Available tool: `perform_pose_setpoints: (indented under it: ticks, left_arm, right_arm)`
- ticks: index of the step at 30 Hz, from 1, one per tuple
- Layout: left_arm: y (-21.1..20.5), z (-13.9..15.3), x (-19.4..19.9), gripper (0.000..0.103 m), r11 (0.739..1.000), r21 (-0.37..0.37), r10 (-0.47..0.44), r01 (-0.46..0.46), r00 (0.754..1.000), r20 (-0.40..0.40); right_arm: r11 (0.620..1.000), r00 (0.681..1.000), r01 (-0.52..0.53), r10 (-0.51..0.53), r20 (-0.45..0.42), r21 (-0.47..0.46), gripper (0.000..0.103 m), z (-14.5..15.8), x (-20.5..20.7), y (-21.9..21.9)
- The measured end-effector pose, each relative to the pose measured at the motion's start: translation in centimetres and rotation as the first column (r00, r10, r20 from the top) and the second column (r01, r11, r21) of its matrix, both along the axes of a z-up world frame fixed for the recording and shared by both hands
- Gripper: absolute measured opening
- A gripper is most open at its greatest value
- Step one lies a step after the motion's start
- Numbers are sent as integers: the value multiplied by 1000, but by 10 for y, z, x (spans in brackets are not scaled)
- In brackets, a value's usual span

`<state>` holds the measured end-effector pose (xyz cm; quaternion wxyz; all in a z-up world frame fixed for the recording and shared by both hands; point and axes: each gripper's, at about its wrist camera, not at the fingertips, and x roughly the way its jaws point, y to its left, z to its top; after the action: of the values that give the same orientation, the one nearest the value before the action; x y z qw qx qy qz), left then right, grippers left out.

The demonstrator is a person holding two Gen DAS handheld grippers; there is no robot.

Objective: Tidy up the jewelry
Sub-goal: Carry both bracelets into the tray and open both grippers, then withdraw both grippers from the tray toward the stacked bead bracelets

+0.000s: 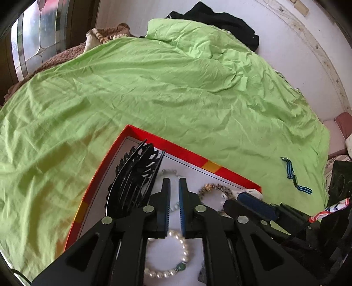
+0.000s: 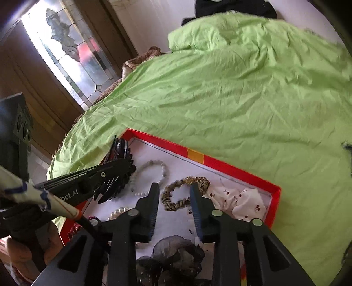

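A red-rimmed box [image 1: 180,151] with a white floor lies on the green sheet; it also shows in the right wrist view [image 2: 233,169]. Inside lie a black hair clip [image 1: 134,176], a pearl bracelet [image 1: 176,264], a grey bead bracelet [image 2: 151,173], a leopard scrunchie [image 2: 184,193], a white cherry-print scrunchie [image 2: 239,202] and a dark sheer scrunchie [image 2: 176,253]. My left gripper [image 1: 174,182] hovers over the box, jaws slightly apart and empty. My right gripper [image 2: 175,187] is open and empty above the leopard scrunchie.
A blue-green striped band [image 1: 293,176] lies on the green sheet [image 1: 154,88] right of the box. Black clothing [image 1: 220,19] lies at the far end of the bed. A glass door [image 2: 72,55] stands to the left.
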<state>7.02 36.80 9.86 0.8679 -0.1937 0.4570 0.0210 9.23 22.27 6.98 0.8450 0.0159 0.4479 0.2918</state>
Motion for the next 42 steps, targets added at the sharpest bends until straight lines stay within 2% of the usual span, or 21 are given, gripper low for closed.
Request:
perform_pose_setpoints:
  ticks: [2,6,9,16,24,34,42]
  left_arm:
    - [-3,10,-9,15,1000,16,6,-6,1000,13]
    - [-12,29,-31,27,999,43,15,-17,999,44]
    - [-20,42,-53,34,998,63,27,-31,998,64]
    - [-62,52,-107,39,983,171,51,-63,996,74]
    - [-132,50,-161,53,991,130,-13,3,997,77]
    - [-211,38,-191,54,974,201,-116,107,993,31]
    - [-248,44,-206,54,957,241,-173,159,984,35]
  right_arm:
    - [1000,1000,-4,4,21,1,33,9,-7,-4]
    - [1000,998,7,-8,62,16,41,26,-27,-21]
    - [1000,997,21,-22,70,23,41,32,-44,-38]
    - [996,995,70,-73,64,48,42,33,-94,-91]
    - [982,982,182,-184,44,43,47,20,-148,-168]
    - [940,940,340,-340,27,-3,48,-6,-194,-249]
    - [911,910,410,-406,81,-42,52,-9,-224,-286]
